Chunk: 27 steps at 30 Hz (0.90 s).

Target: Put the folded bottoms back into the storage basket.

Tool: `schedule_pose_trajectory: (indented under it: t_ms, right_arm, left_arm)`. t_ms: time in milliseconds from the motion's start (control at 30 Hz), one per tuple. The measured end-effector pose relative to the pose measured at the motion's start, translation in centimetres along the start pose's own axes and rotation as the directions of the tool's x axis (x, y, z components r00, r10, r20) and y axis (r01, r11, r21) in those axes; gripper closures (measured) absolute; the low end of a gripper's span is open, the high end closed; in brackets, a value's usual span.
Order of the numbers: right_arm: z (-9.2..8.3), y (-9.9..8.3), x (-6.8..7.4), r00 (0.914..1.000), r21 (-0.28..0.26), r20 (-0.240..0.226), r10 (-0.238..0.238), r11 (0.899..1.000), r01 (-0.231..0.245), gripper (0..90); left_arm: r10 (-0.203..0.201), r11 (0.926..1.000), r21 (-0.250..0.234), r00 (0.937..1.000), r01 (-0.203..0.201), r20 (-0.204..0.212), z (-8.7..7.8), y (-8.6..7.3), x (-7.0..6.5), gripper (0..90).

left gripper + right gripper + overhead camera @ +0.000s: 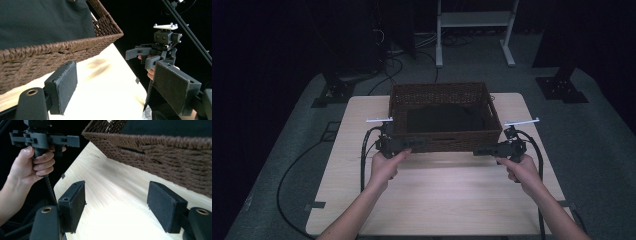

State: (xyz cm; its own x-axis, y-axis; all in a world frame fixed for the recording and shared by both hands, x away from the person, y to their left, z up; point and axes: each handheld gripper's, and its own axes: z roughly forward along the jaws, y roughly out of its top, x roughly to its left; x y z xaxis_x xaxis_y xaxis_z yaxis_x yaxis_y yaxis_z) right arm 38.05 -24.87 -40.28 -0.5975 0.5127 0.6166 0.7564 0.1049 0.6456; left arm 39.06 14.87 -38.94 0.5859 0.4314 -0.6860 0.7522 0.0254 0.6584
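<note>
A brown wicker basket (447, 141) stands at the far middle of the light wooden table (437, 200), with a dark cloth (439, 119) lying inside it. My left gripper (419, 145) is level in front of the basket's near left corner, pointing right. In its own view the left gripper (117, 85) is open with only tabletop between the pads, and the basket wall (37, 60) is close on the left. My right gripper (477, 150) is by the near right corner, pointing left. The right gripper (120, 205) is open too, with nothing in it.
Beyond the table a white-framed stand (474, 20) rises from the grey floor. Black tripod feet sit at the back left (334, 92) and back right (562, 87). Cables (287, 175) trail off the table's left side. The near half of the tabletop is bare wood.
</note>
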Motion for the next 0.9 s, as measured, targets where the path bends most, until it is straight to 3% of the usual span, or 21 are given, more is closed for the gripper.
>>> schedule_pose_trajectory:
  t_ms: [900]
  right_arm:
    - [-0.2,-2.8,-1.1,0.9997,0.026,0.017,0.018,0.999,-0.018,28.7]
  left_arm:
    - [0.002,1.0000,0.008,1.0000,-0.002,-0.010,-1.0,-2.8,0.6,16.5]
